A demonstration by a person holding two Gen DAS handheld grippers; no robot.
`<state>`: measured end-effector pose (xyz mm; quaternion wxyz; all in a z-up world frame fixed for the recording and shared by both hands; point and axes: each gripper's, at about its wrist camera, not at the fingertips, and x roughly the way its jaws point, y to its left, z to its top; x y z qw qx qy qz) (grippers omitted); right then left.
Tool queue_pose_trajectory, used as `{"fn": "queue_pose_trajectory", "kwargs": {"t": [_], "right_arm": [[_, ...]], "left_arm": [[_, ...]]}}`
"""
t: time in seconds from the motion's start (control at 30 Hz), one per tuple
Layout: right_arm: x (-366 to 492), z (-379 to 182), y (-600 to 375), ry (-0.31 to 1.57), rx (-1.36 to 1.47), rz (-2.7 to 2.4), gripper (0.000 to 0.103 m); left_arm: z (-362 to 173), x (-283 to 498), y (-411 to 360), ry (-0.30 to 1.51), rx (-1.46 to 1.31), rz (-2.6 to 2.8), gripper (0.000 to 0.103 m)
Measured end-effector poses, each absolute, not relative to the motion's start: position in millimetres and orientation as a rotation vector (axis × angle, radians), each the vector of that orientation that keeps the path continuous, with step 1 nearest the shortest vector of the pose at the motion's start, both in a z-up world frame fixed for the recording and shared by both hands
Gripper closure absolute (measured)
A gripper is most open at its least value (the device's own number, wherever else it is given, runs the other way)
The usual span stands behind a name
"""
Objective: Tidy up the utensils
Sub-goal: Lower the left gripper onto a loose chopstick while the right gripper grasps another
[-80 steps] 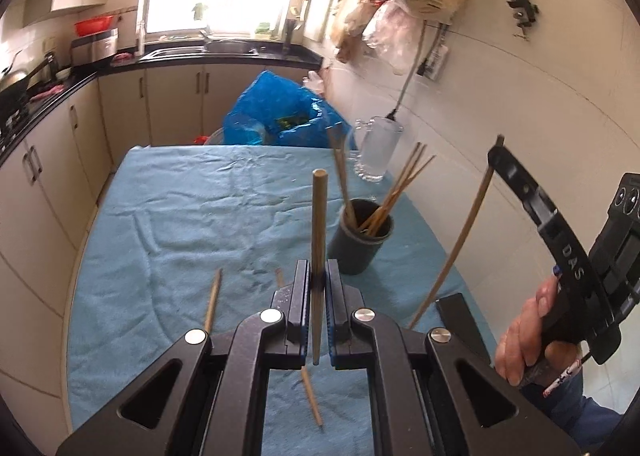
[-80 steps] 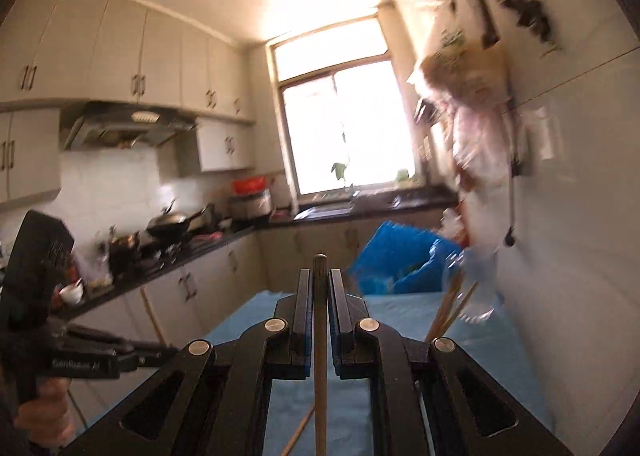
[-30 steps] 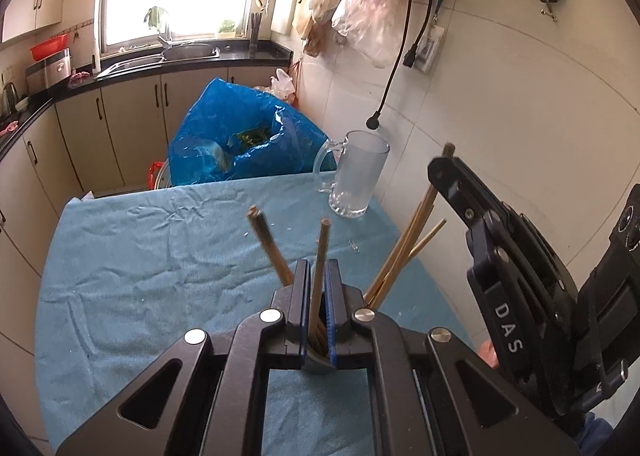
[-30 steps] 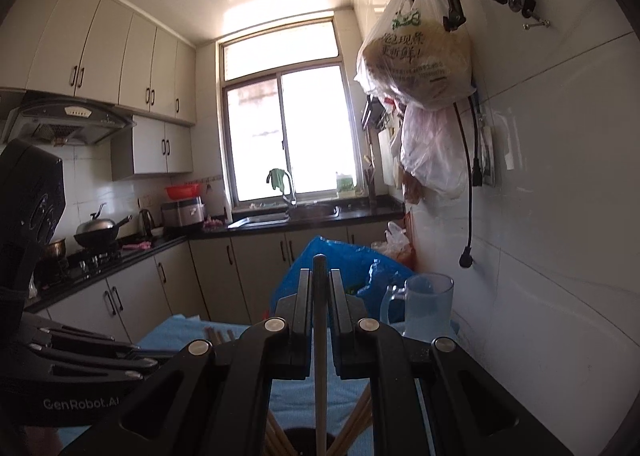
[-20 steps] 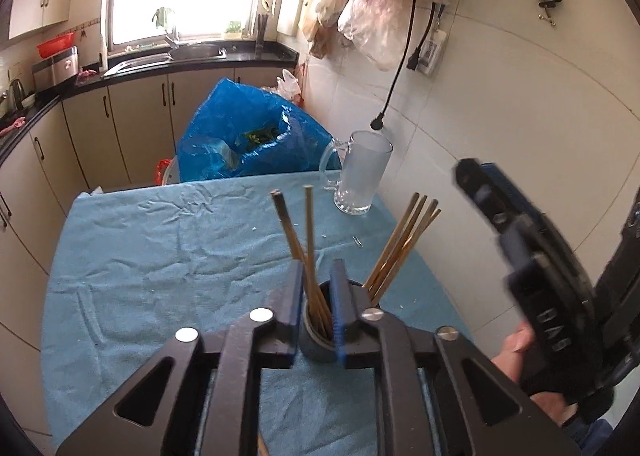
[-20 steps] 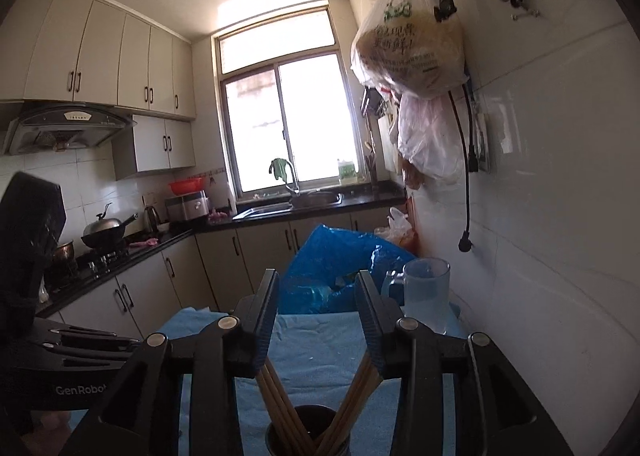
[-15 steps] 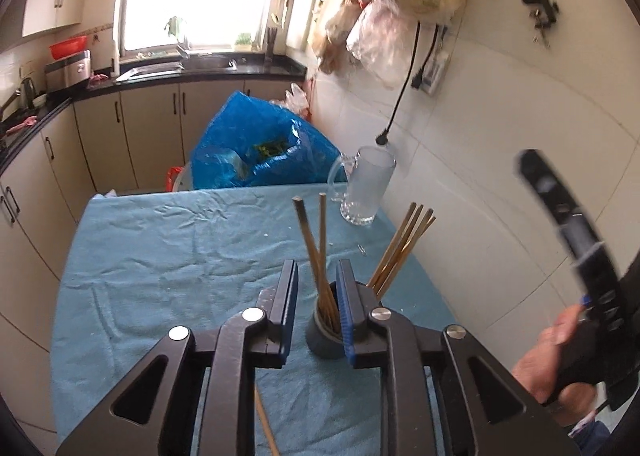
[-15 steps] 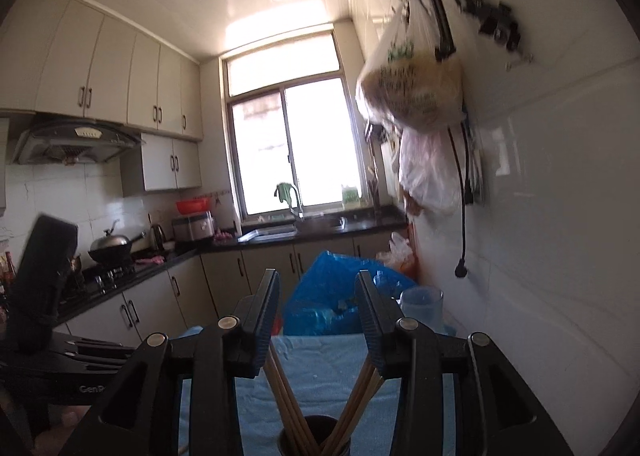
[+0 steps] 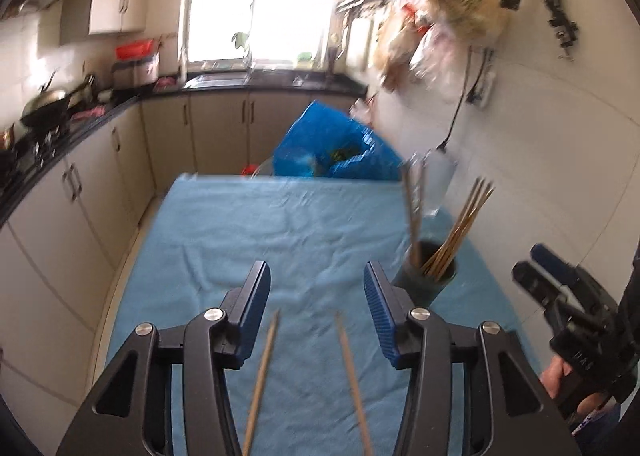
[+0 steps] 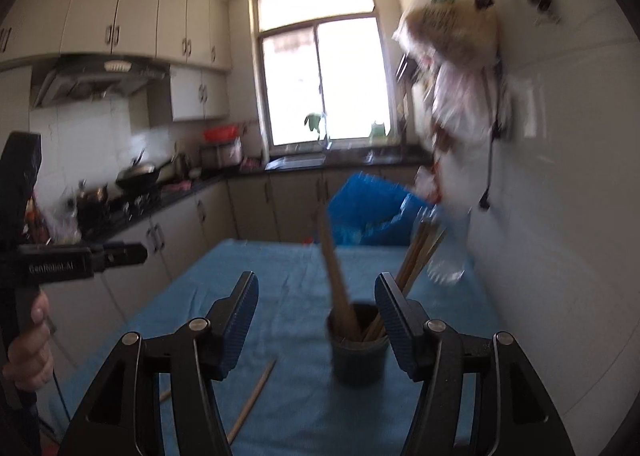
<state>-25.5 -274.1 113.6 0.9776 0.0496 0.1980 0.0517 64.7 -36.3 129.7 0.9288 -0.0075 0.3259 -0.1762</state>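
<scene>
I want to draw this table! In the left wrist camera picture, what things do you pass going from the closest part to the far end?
Two loose chopsticks lying on the blue cloth → dark cup with chopsticks standing in it → clear glass mug → blue plastic bag at the table's far end.

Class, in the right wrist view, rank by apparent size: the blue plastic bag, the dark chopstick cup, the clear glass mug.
1. Blue plastic bag
2. Dark chopstick cup, though it is nearest
3. Clear glass mug, blurred, so unsure
</scene>
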Motion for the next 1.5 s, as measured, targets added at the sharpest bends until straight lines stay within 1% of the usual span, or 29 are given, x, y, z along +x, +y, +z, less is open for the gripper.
{"fn": "queue_pose_trajectory", "kwargs": {"t": [0.1, 0.27, 0.33, 0.37, 0.4, 0.47, 0.5, 0.53, 0.6, 0.83, 1.13, 1.17, 1.2, 1.23, 1.33, 1.5], "right_arm": [[-8, 90, -260, 0.545, 0.104, 0.12, 0.038], [39, 45, -250, 0.84, 0.256, 0.233, 0.038], [56, 28, -245, 0.904, 0.299, 0.242, 0.043], [63, 21, -241, 0.936, 0.299, 0.236, 0.052], [75, 12, -237, 0.989, 0.303, 0.224, 0.063], [92, -2, -229, 1.051, 0.326, 0.21, 0.068], [99, -10, -224, 1.08, 0.327, 0.209, 0.073], [113, -19, -218, 1.13, 0.321, 0.193, 0.075], [127, -29, -211, 1.172, 0.323, 0.159, 0.076], [162, -49, -196, 1.212, 0.246, 0.057, 0.076], [178, -55, -185, 1.233, 0.177, 0.015, 0.076], [182, -55, -185, 1.237, 0.172, 0.005, 0.079], [182, -55, -186, 1.238, 0.17, 0.002, 0.089], [183, -55, -184, 1.245, 0.145, -0.007, 0.094], [180, -54, -185, 1.238, 0.19, 0.039, 0.095], [151, -24, -198, 1.105, 0.291, 0.123, 0.095]], "left_arm": [[106, 69, -15, 0.733, -0.044, -0.325, 0.056], [64, 73, 14, 0.849, -0.084, -0.272, 0.056], [52, 74, 19, 0.88, -0.087, -0.27, 0.056], [46, 73, 21, 0.896, -0.082, -0.269, 0.056], [40, 73, 23, 0.913, -0.077, -0.263, 0.056], [32, 72, 27, 0.934, -0.085, -0.258, 0.056], [28, 71, 29, 0.946, -0.091, -0.263, 0.056], [25, 70, 32, 0.952, -0.091, -0.264, 0.056], [22, 67, 36, 0.949, -0.09, -0.259, 0.056], [7, 69, 50, 0.99, -0.114, -0.258, 0.056], [-2, 73, 57, 1.01, -0.137, -0.263, 0.056], [-3, 74, 56, 1.015, -0.139, -0.27, 0.056], [-3, 75, 56, 1.017, -0.138, -0.274, 0.056], [-2, 77, 54, 1.02, -0.134, -0.275, 0.056], [-2, 86, 47, 1.041, -0.121, -0.294, 0.056], [-5, 112, 21, 1.08, -0.061, -0.336, 0.056]]}}
